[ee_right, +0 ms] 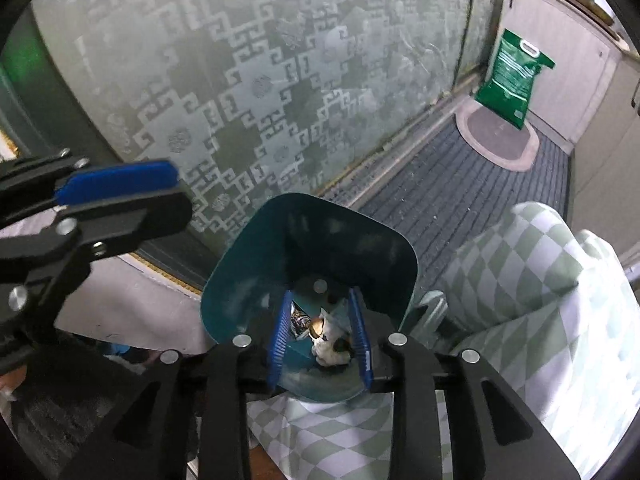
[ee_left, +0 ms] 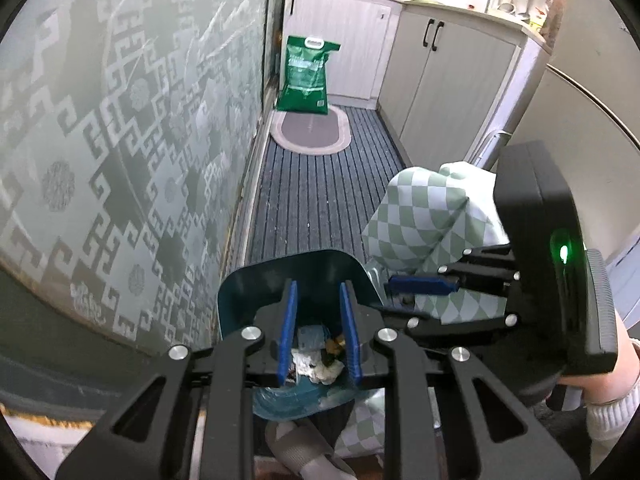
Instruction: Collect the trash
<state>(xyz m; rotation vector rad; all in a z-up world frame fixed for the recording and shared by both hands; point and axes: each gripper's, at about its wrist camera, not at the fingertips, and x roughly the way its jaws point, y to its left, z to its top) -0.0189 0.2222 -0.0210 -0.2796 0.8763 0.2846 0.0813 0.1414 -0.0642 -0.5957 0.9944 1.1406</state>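
A: Trash — crumpled white paper, a brownish scrap, darker bits — heaped at the bottom of a teal dustpan, low and near in both wrist views.

B: Seen again between the right tongs: same pale wad and something shiny brown. Tilted steeply, that pan, open mouth facing up and away.

A: Left tongs released, blue pads parted, hovering above the heap, gripping nothing visible. Right tongs likewise spread, pads either side of the pan's throat; touching its walls or not, cannot tell.

B: Held up by what, then? Hidden below the tongs. Handle not visible.

A: Further out: checked green-and-white trousers just right of the pan, a slippered foot beneath. Striped dark floor mat running far, oval rug beyond it, green bag leaning at the far cabinets. Patterned frosted glass door along the left.

B: Risks, as a guess?

A: Pan tipping forward and spilling the heap onto the mat, if poorly supported. Closing on the loose wad and snagging only its edge, so smaller scraps drop. Also tongs knocking together, being so near each other over one narrow pan.

B: And the light paper drifting off with any quick swing.
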